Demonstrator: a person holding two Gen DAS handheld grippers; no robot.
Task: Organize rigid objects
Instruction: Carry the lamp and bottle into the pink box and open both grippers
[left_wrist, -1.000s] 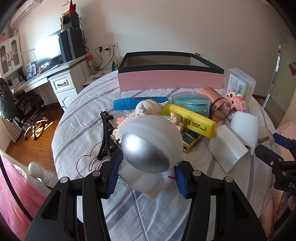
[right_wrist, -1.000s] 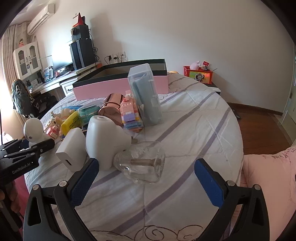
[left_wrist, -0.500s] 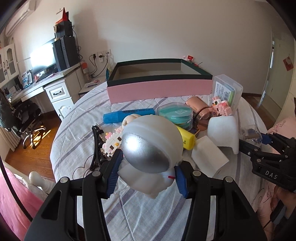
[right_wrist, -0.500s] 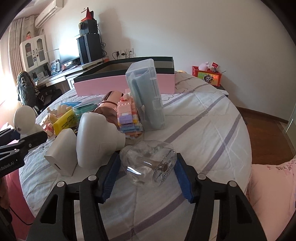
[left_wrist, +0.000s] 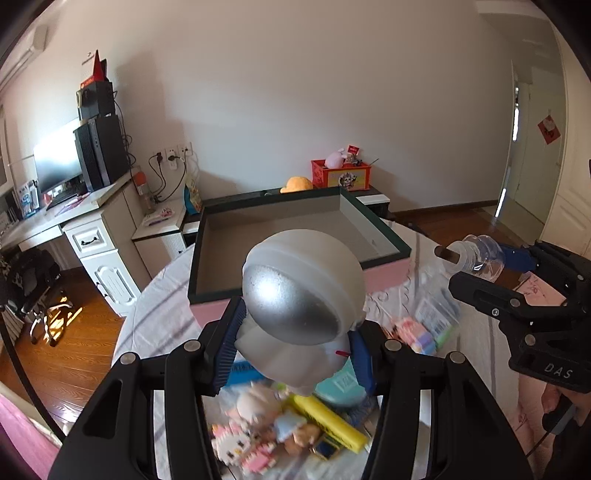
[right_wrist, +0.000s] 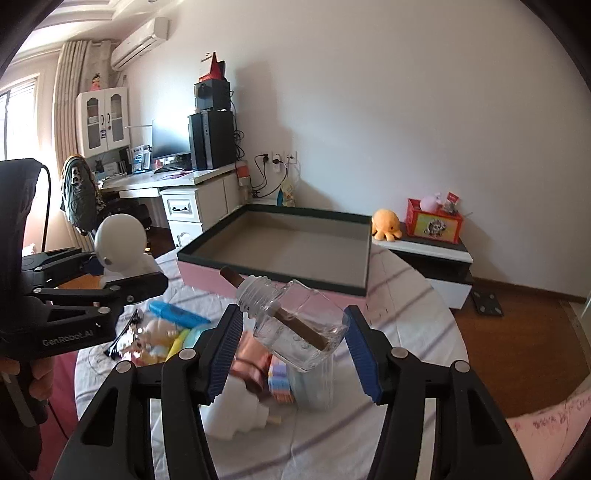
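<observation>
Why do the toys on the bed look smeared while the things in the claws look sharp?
Left wrist view: the toy pile is motion-blurred, while the held astronaut figure is crisp, with window glare on its visor. Right wrist view: the glass bottle is sharp; the window is blown out.

- The toys (left_wrist: 266, 435) at six o'clock in the left wrist view are blurred; perhaps block figures.
- The astronaut figure (left_wrist: 303, 306) hides the pink box's (left_wrist: 384, 275) near wall.
- The right view's bottle (right_wrist: 299, 332) covers a plastic case (right_wrist: 314, 387).
</observation>
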